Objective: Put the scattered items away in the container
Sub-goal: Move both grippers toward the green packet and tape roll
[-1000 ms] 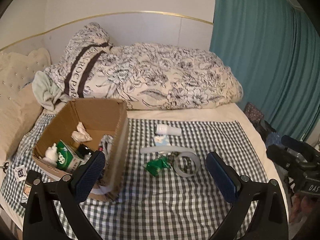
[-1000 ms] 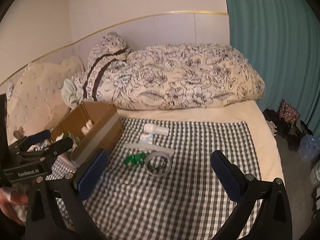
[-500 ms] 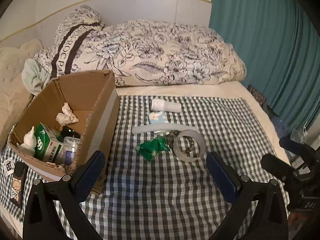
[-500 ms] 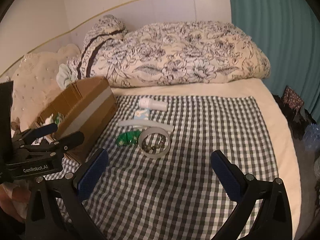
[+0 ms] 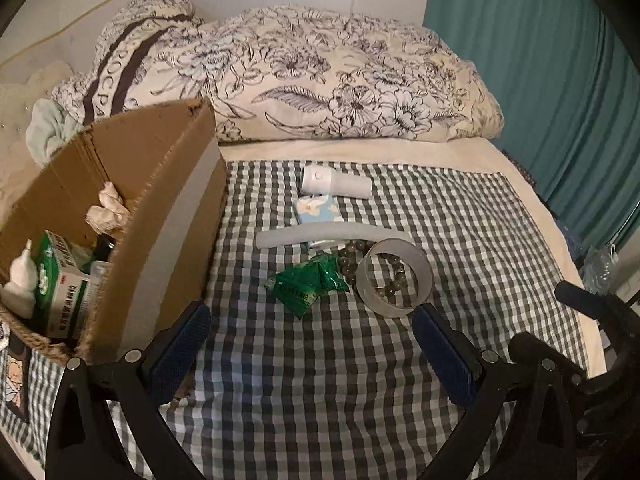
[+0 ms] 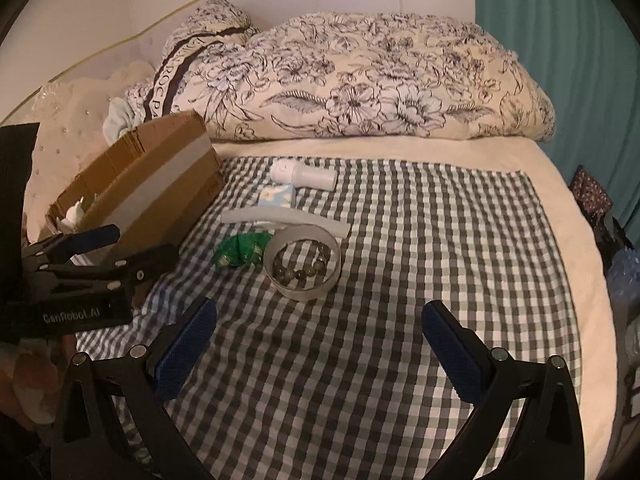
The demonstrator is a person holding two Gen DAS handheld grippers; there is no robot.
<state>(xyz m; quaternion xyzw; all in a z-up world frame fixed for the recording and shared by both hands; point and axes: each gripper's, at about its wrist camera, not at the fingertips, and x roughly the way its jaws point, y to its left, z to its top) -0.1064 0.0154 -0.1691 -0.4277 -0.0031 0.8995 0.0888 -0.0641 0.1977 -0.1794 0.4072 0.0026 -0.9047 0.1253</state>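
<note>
the left gripper (image 5: 310,350) hangs above the checked cloth (image 5: 320,380) with its jaws spread wide and nothing between the blue pads (image 5: 180,350). just beyond its left finger stands the cardboard box (image 5: 160,208), open at the top, with a green-and-white carton (image 5: 60,280), a crumpled tissue (image 5: 108,212) and a small white bottle (image 5: 18,284) inside. ahead of the gripper, a little right of centre, lies the loose pile: a green foil packet (image 5: 306,286) nearest, a roll of tape (image 5: 394,278) beside it, just ahead of the right finger, with a bead bracelet (image 5: 360,258) running partly through its ring, then a white foam strip (image 5: 320,236), a small blue tissue pack (image 5: 318,208) and a white flashlight (image 5: 334,186) farthest off.

the right gripper (image 6: 320,344) is likewise fully open and empty over the cloth; the same pile lies ahead of it and slightly to its left, with the box further left. beyond everything a floral duvet (image 6: 360,80) is heaped along the wall, and a teal curtain (image 6: 560,20) hangs far right.
</note>
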